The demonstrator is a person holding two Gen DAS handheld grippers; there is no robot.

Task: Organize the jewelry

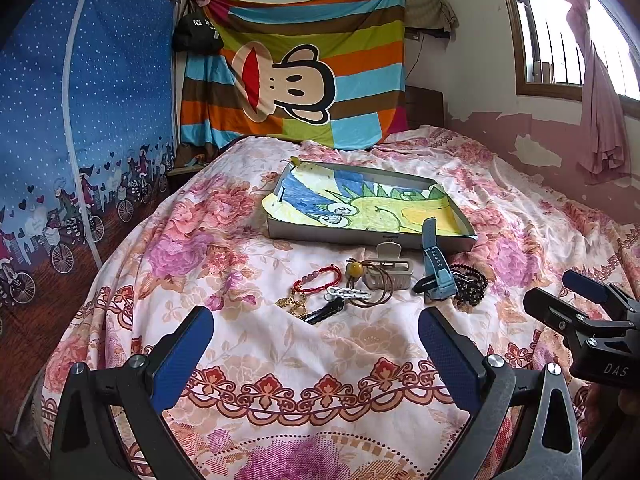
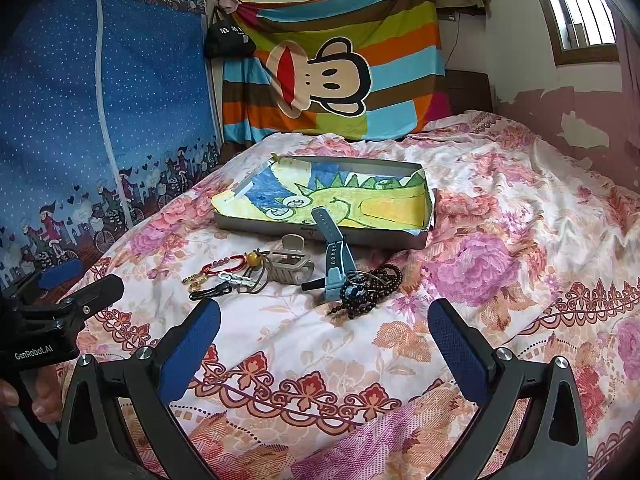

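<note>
- While both of my tools hang above the bed (image 1: 280, 360), neither touches anything on it.
- My left tool (image 1: 316, 344) has its blue-padded fingers (image 1: 188, 352) spread wide apart, with nothing between them but the flowered bedspread below.
- My right tool (image 2: 324, 336) is likewise spread wide, empty, its pads clear of the cloth.
- Seen from the left wrist, the right tool sits off to the right edge; seen from the right wrist, the left tool sits at the left edge with part of my hand (image 2: 44, 400) on its grip.
- The jewelry lies in a loose cluster on the bedspread, just ahead of both tools and just short of the tray (image 1: 360, 240).
- From left to right in that cluster: a gold chain (image 1: 292, 304), a red bead bracelet (image 1: 316, 278), a white clip (image 1: 348, 293) touching a black clip (image 1: 324, 312), a hair tie with an amber bead (image 1: 356, 269), and a beige claw clip (image 1: 390, 268).
- Right of those, a blue watch (image 1: 436, 264) stands with one strap pointing up against the tray's near wall.
- A pile of dark bead bracelets (image 2: 368, 286) lies touching the watch's right side, nearest my right tool.
- The tray is a shallow grey box lined with a crayon drawing (image 1: 376, 204); I see no jewelry inside it.
</note>
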